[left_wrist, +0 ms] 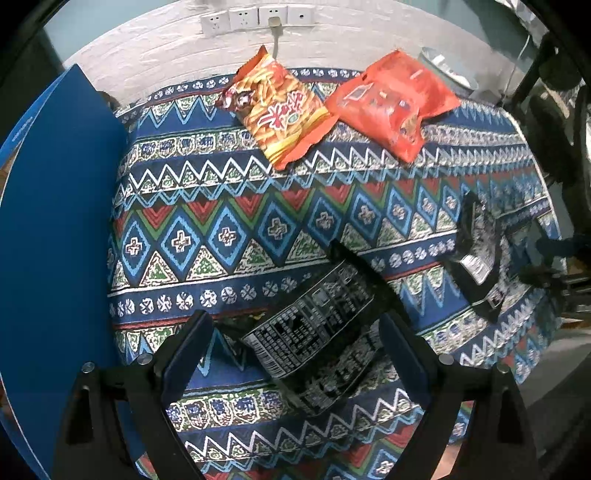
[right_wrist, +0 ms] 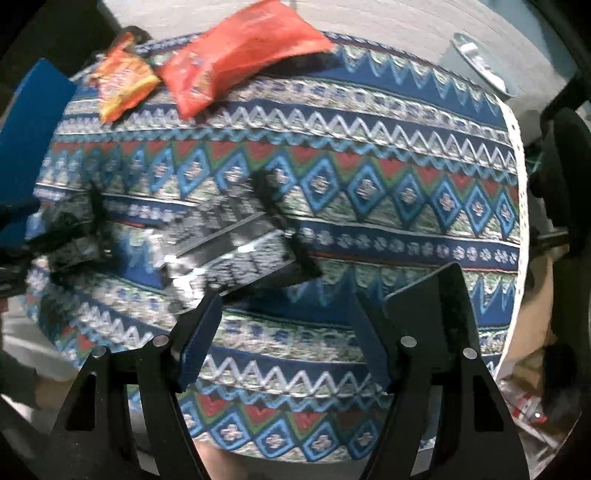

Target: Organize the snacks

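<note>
Left wrist view: left tongs (left_wrist: 295, 354) gape astride black packet (left_wrist: 317, 332); lower squarely, then pinch. Right tongs (right_wrist: 286, 332) gape, unladen.

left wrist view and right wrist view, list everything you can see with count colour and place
fries snack bag: 1, orange-yellow, far side of table
red snack bag: 1, red-orange, far side, just right of the fries bag
black snack bags: 2, black with white print, one between the left tongs, one near the right edge
tablecloth: 1, blue, red, green and white pattern, covers the table
blue box: 1, blue, left edge
wall sockets: row, white, wall behind
left tongs: open, over the nearer black bag
right tongs: open, above cloth
</note>
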Tool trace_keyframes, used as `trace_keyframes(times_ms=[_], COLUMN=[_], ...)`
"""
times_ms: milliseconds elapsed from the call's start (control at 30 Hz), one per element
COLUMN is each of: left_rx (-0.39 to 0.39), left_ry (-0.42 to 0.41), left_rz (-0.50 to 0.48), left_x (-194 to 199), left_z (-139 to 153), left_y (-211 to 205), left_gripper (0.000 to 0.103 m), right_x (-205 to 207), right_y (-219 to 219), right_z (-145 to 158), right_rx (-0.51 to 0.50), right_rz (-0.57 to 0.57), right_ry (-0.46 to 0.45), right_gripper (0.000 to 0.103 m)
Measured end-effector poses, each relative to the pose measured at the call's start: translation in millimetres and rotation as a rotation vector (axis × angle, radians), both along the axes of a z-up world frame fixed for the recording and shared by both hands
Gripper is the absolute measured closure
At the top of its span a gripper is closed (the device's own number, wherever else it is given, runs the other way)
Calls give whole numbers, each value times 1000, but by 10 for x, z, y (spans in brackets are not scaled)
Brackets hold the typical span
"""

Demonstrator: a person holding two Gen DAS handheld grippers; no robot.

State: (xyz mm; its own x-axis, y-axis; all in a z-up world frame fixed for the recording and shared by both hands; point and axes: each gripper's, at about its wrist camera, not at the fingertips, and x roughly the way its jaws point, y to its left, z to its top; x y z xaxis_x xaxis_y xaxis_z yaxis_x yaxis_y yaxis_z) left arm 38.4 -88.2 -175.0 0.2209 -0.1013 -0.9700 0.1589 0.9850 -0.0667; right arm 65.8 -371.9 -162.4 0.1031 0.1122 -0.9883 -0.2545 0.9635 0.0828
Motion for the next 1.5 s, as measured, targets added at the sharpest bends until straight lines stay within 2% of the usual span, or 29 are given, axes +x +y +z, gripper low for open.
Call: trace_keyframes(times_ms=[133, 267, 333, 533, 667, 867, 1000, 1100, 1233, 1367, 1500], left_rx=[9, 29, 25, 13, -3, -15, -24, -9, 24, 1, 50], left_ry=[-12, -22, -20, -15, -10, -24, -47, -66, -59, -12, -18], left_rz=[-17, -17, -8, 2, -12, -72, -165, -264, -346, -351, -387], left_x=[86, 159, 153, 147, 126, 105, 110, 100, 90, 86, 13], left_z=[46, 54, 40, 31, 40, 49, 131, 187, 128, 24, -87], left_y=[-1, -8, 11, 51, 69, -41, -154, -243, -291, -260, -333], left_gripper=[10, 10, 10, 10, 10, 10, 10, 10, 10, 10, 10], right_x=[-109, -169, -57, 374, 673, 998, 998, 912, 778, 599, 583], right_y=[-52, 54, 112, 34, -25, -28, -51, 107, 375, 621, 703], right_z=[-267, -400, -514, -561, -536, -432, -177, -193, -261, -249, -324], right_rx=[-105, -187, -216, -242, -113, -52, 74, 166, 186, 145, 123], right_rz=[26, 45, 38, -21, -88, -144, -166, -155, -107, -72, -64], right_ry=[41, 17, 13, -38, -59, -88, -95, -58, -23, -4, 14], right_gripper=[33, 33, 33, 33, 33, 32, 31, 31, 31, 31, 30])
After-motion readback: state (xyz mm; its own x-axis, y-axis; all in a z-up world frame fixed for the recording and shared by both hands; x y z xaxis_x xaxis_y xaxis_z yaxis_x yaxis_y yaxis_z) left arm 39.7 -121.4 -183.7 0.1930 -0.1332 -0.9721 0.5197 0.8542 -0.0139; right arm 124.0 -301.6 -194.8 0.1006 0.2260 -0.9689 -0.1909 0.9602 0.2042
